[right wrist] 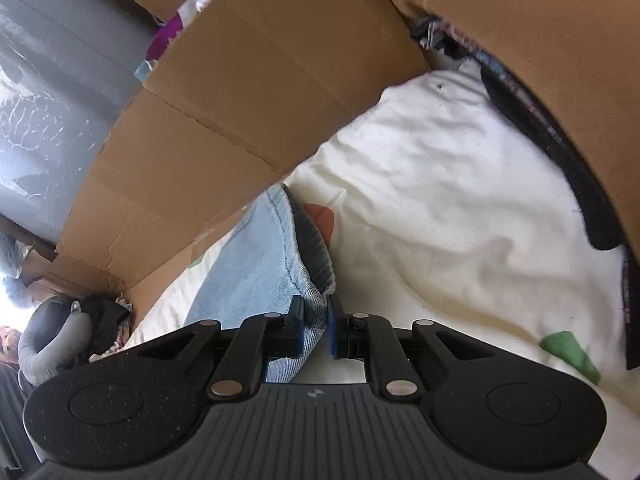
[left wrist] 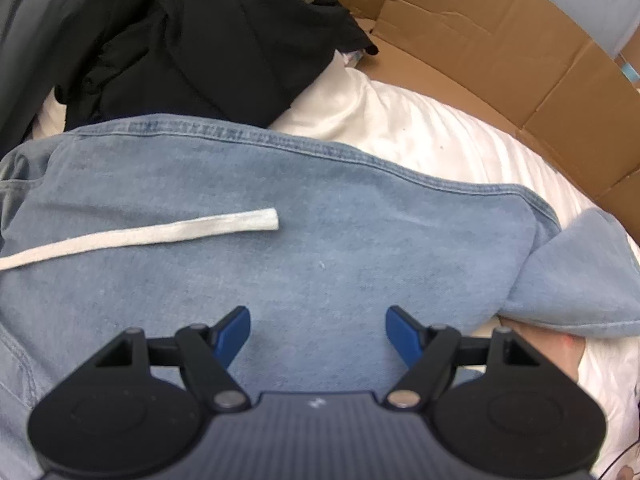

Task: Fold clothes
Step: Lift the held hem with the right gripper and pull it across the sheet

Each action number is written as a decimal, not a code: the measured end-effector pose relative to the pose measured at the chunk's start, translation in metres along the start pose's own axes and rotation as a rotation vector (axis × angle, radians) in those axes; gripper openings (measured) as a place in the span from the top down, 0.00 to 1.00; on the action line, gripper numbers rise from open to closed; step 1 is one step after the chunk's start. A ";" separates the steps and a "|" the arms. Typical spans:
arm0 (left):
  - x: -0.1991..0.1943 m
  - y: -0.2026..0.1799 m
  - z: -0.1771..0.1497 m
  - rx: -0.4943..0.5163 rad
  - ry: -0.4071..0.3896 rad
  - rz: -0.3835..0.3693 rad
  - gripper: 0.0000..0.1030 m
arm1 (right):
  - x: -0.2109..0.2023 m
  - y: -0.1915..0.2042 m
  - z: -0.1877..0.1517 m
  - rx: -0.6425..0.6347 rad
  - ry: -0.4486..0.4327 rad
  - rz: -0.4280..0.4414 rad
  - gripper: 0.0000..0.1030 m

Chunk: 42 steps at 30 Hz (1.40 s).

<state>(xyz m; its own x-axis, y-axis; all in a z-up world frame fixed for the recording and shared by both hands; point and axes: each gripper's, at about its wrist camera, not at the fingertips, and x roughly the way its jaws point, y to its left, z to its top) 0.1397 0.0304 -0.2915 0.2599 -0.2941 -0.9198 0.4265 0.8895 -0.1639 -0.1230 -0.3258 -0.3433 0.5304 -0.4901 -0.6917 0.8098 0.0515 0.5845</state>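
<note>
- Two grippers we hold: our left gripper (left wrist: 318, 334) gapes wide above the jeans (left wrist: 280, 248), gripping nothing.
- The jeans lie on a white sheet (left wrist: 432, 128), a drawstring (left wrist: 140, 236) across them.
- Our right gripper (right wrist: 316, 326) pinches their edge (right wrist: 312, 312).

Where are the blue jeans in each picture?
Left wrist: the jeans fill the middle, under the open left gripper.
Right wrist: a narrow strip, lower centre, pinched by the right gripper.
Shared landmark: the cardboard box behind the white sheet.
</note>
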 end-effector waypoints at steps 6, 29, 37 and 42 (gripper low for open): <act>0.003 0.001 -0.001 0.011 0.018 0.021 0.25 | -0.024 -0.006 -0.004 -0.026 0.003 -0.007 0.91; -0.001 0.029 0.003 -0.026 0.027 0.067 0.25 | -0.079 -0.022 0.022 -0.074 -0.127 -0.077 0.92; -0.004 0.019 0.009 0.001 0.013 0.054 0.25 | -0.105 -0.010 0.045 -0.074 -0.259 -0.084 0.92; 0.001 0.021 0.011 0.003 0.016 0.060 0.25 | -0.101 -0.022 0.041 -0.062 -0.228 -0.124 0.92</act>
<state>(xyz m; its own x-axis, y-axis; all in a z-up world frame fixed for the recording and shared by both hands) 0.1588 0.0448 -0.2918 0.2709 -0.2344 -0.9336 0.4129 0.9044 -0.1073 -0.2049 -0.3132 -0.2687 0.3614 -0.6787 -0.6394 0.8828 0.0283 0.4689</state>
